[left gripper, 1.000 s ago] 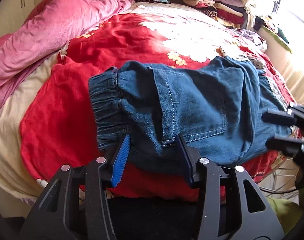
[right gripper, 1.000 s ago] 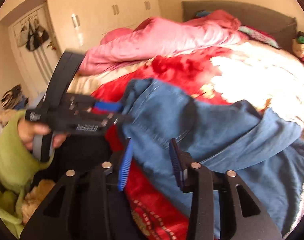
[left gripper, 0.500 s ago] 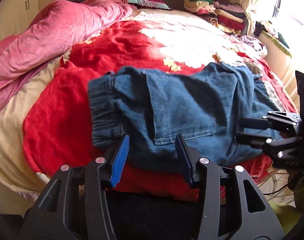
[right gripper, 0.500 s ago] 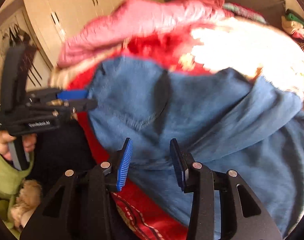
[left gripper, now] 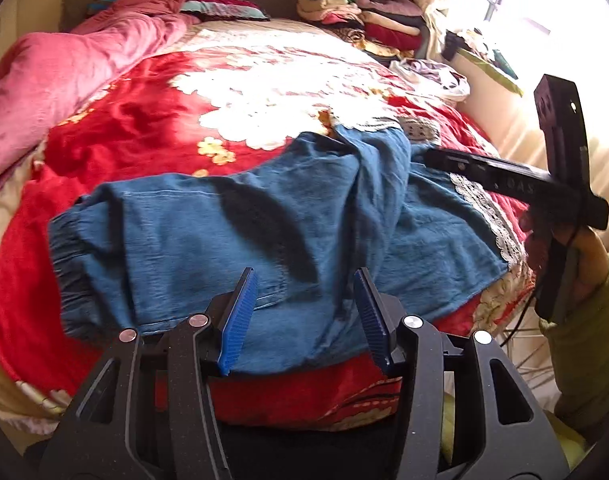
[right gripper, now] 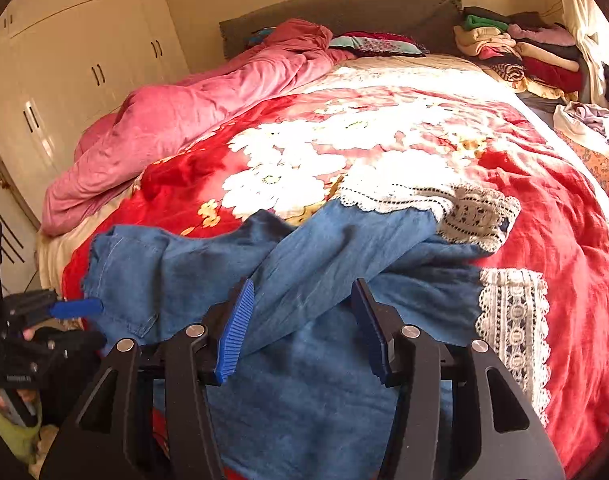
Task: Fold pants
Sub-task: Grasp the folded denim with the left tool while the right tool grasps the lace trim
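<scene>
While both my left gripper point(left gripper: 304, 312) and right gripper point(right gripper: 300, 326) hang with jaws opening, empty, over the denim pants point(left gripper: 232, 236) bunched on the red bedspread point(left gripper: 136, 120), I judge them soft, floppy — best pinched at the elastic waistband point(left gripper: 70, 264).

So the count: one pair of blue pants point(right gripper: 312, 264) on one bed point(right gripper: 564, 220), one pink duvet point(right gripper: 192, 120), one pile of folded clothes point(right gripper: 520, 56) at the bed's far right corner, two grippers: left gripper point(left gripper: 304, 312), right gripper point(right gripper: 300, 320).

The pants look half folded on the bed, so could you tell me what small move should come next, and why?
Probably lower the right gripper, its fingers opening with nothing between them, and flatten the pants: one leg lies bunched and crooked across the other.
</scene>
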`<action>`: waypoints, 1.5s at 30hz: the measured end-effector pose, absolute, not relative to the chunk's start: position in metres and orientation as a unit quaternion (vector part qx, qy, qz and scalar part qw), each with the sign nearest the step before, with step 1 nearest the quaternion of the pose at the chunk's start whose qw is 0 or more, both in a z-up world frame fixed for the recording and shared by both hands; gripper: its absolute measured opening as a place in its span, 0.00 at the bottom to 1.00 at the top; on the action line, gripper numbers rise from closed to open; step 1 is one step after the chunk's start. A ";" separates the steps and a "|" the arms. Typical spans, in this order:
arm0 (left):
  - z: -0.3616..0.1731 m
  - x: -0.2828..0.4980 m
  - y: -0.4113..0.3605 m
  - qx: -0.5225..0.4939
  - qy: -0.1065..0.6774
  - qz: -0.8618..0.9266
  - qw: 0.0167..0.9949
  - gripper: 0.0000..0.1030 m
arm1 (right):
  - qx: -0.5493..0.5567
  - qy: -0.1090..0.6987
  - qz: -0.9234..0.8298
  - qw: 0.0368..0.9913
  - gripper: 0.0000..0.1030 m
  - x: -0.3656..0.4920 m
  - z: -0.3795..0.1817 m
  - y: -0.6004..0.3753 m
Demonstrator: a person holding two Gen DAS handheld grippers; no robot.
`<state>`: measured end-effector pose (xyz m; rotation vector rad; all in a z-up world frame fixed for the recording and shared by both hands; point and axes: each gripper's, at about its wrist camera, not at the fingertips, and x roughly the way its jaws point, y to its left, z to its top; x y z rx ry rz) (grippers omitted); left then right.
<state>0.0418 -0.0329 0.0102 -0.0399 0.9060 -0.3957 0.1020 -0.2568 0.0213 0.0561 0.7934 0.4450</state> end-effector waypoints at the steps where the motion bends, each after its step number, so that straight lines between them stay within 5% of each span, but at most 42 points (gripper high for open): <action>1: 0.007 0.044 -0.039 -0.024 0.440 -0.201 0.875 0.41 | 0.026 0.384 0.212 0.898 0.50 0.111 0.022 -0.256; 12: -0.043 0.088 -0.095 -0.033 0.497 -0.244 0.832 0.39 | -0.008 0.434 0.167 0.885 0.50 0.230 0.000 -0.223; 16: -0.045 0.088 -0.098 -0.016 0.491 -0.234 0.839 0.28 | -0.018 0.464 0.144 0.874 0.50 0.266 -0.017 -0.215; 22: -0.046 0.087 -0.097 -0.017 0.491 -0.239 0.837 0.27 | -0.018 0.484 0.121 0.866 0.54 0.298 -0.035 -0.207; 24: -0.046 0.088 -0.098 -0.016 0.490 -0.241 0.838 0.27 | -0.042 0.482 0.122 0.867 0.26 0.298 -0.040 -0.203; 27: -0.044 0.087 -0.096 -0.016 0.489 -0.244 0.837 0.27 | -0.001 0.473 0.132 0.871 0.09 0.294 -0.038 -0.219; 40: -0.033 0.084 -0.084 -0.028 0.480 -0.240 0.844 0.27 | 0.137 0.368 0.123 0.911 0.08 0.171 0.042 -0.343; 43: -0.029 0.081 -0.081 -0.019 0.474 -0.234 0.849 0.08 | 0.156 0.362 0.111 0.912 0.08 0.137 0.044 -0.369; 45: -0.027 0.080 -0.076 -0.024 0.471 -0.238 0.849 0.04 | 0.166 0.362 0.101 0.912 0.08 0.115 0.043 -0.385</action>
